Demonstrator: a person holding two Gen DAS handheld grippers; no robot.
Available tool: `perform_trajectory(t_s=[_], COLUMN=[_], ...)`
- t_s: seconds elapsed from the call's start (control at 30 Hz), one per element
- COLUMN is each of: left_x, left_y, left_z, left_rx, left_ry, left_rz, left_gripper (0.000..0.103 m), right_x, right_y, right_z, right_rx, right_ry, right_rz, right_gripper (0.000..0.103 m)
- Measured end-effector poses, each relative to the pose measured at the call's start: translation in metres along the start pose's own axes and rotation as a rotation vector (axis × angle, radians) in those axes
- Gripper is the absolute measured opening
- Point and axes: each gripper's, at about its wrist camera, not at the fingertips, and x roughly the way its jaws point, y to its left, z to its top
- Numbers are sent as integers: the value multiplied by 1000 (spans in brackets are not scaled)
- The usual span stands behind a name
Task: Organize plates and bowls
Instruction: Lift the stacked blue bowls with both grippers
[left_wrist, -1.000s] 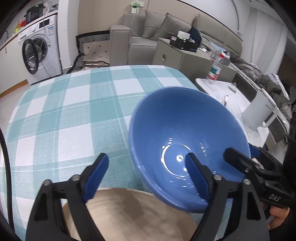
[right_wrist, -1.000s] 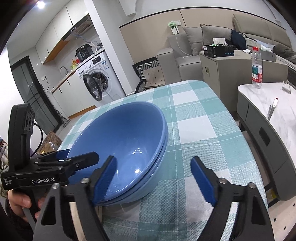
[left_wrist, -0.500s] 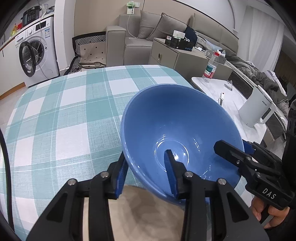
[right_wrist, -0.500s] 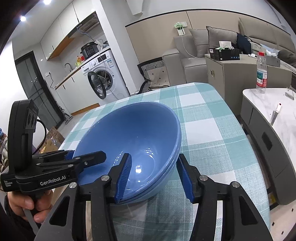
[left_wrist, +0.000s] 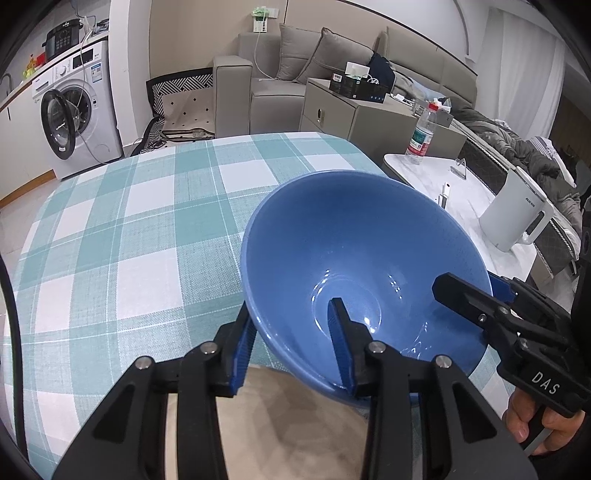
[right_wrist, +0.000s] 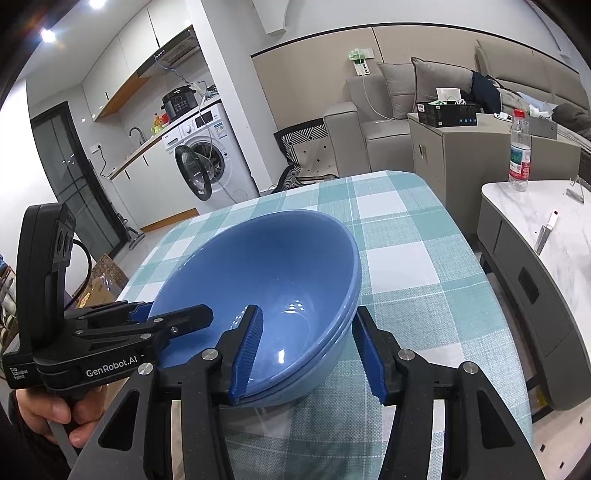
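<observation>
Two blue bowls are nested, the dark one (left_wrist: 354, 251) inside a lighter one (right_wrist: 325, 358), tilted above the checked tablecloth (left_wrist: 129, 229). My left gripper (left_wrist: 291, 343) is shut on the near rim of the stack, one finger inside and one outside. My right gripper (right_wrist: 310, 350) is shut on the opposite rim, also one finger inside and one outside. A beige plate (left_wrist: 280, 424) lies under the left gripper, partly hidden by it. Each gripper shows in the other's view, the right one (left_wrist: 476, 306) at the bowl's right rim, the left one (right_wrist: 155, 321) at its left rim.
The table's right edge drops off beside a white marble side table (right_wrist: 546, 229) with a water bottle (right_wrist: 519, 151) and a white kettle (left_wrist: 517, 218). A washing machine (left_wrist: 70, 110) and grey sofa (left_wrist: 280, 85) stand beyond the far edge.
Both grippers went from open to shut on the rim of the bowl stack. The stack now sits higher and tilted, held from both sides.
</observation>
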Motion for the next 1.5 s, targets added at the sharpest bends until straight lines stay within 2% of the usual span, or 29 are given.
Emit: perform_trajectory(t_s=[0.47, 0.8, 1.5], left_x=[-15, -45, -113], left_y=[-7, -10, 14], left_z=[3, 6, -12], left_rx=[10, 14, -43], left_ry=[-38, -95, -215], left_rz=[17, 27, 79], left_gripper=[38, 38, 38], right_x=[-17, -42, -78], right_y=[4, 16, 71], right_z=[3, 12, 14], right_rx=[-14, -27, -115], right_ry=[-43, -89, -126], right_rz=[9, 34, 138], right_gripper=[52, 52, 52])
